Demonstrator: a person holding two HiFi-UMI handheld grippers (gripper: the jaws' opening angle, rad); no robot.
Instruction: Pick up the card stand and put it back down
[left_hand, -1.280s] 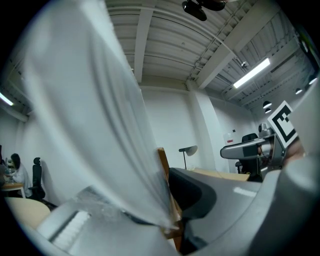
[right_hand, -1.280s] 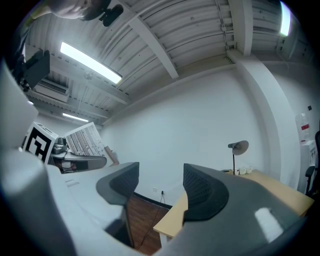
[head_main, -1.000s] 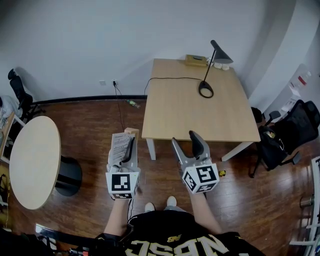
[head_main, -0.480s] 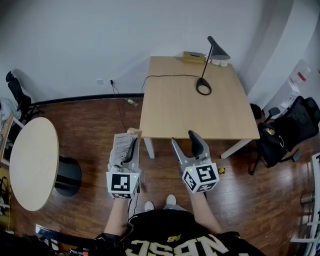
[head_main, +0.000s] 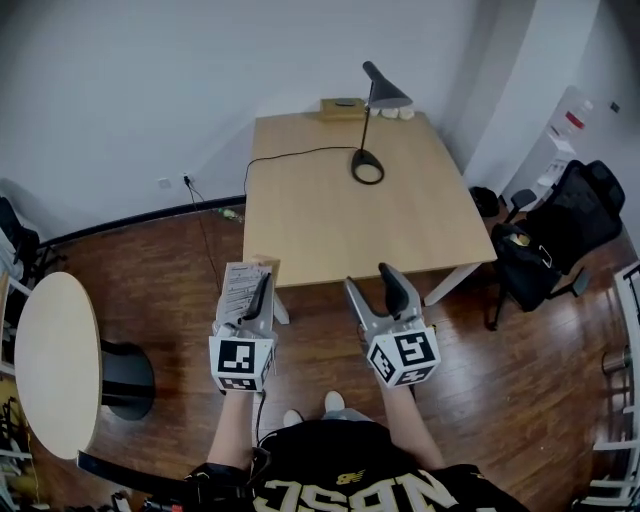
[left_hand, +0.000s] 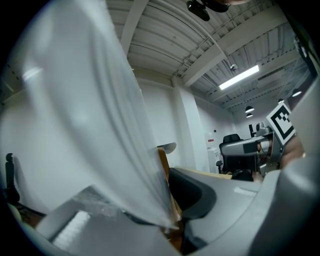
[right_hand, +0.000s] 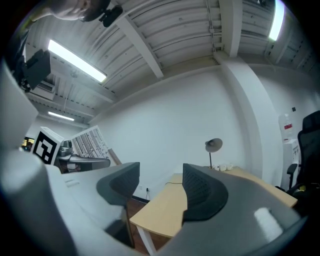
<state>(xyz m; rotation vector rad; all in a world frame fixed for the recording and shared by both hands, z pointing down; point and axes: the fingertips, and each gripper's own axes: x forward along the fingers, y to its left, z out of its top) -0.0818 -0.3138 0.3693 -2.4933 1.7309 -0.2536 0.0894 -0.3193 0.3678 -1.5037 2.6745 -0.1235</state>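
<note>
Left gripper (head_main: 262, 282) clamps card stand (head_main: 240, 289), lengthwise along jaws.

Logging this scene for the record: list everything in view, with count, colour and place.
table: 1, light wood, rectangular, against the far wall
lamp: 1, black, on the table's far half
cable: 1, black, from the lamp to the table's left edge
box: 1, tan, at the table's far edge
round table: 1, pale top, dark base, at the left
office chair: 1, black, right of the table
floor: dark wood boards
card stand: 1, white printed card, wooden base, held in the air
left hand-held gripper: 1, grey, shut on the card stand
right hand-held gripper: 1, grey, jaws closing, nothing between them
</note>
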